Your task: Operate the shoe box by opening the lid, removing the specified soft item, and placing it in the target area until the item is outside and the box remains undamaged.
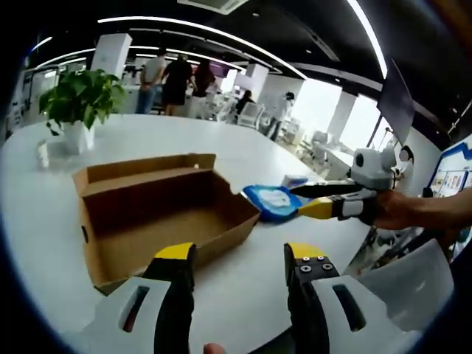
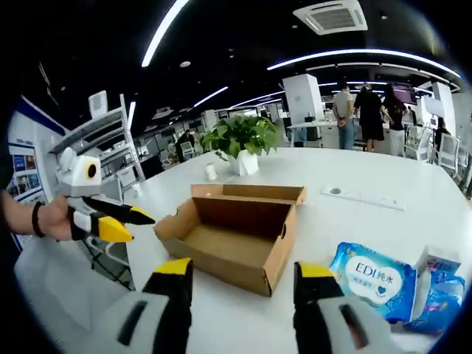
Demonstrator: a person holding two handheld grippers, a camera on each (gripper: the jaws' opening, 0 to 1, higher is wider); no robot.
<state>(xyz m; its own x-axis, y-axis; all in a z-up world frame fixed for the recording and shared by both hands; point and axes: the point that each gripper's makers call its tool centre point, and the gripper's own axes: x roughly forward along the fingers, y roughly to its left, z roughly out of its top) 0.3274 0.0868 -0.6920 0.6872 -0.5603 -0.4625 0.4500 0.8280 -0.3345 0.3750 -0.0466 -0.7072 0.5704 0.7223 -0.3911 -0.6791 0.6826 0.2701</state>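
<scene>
Gaping empty, both grippers [image 1: 240, 263] [image 2: 245, 276] beside box [image 2: 232, 236]

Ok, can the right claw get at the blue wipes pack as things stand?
Probably yes: the blue wipes pack lies on the table outside the cardboard box, just beside the open right claw, with nothing between them.

Both tools [image 1: 241, 258] [image 2: 243, 276] wide-jawed, nothing between them
</scene>
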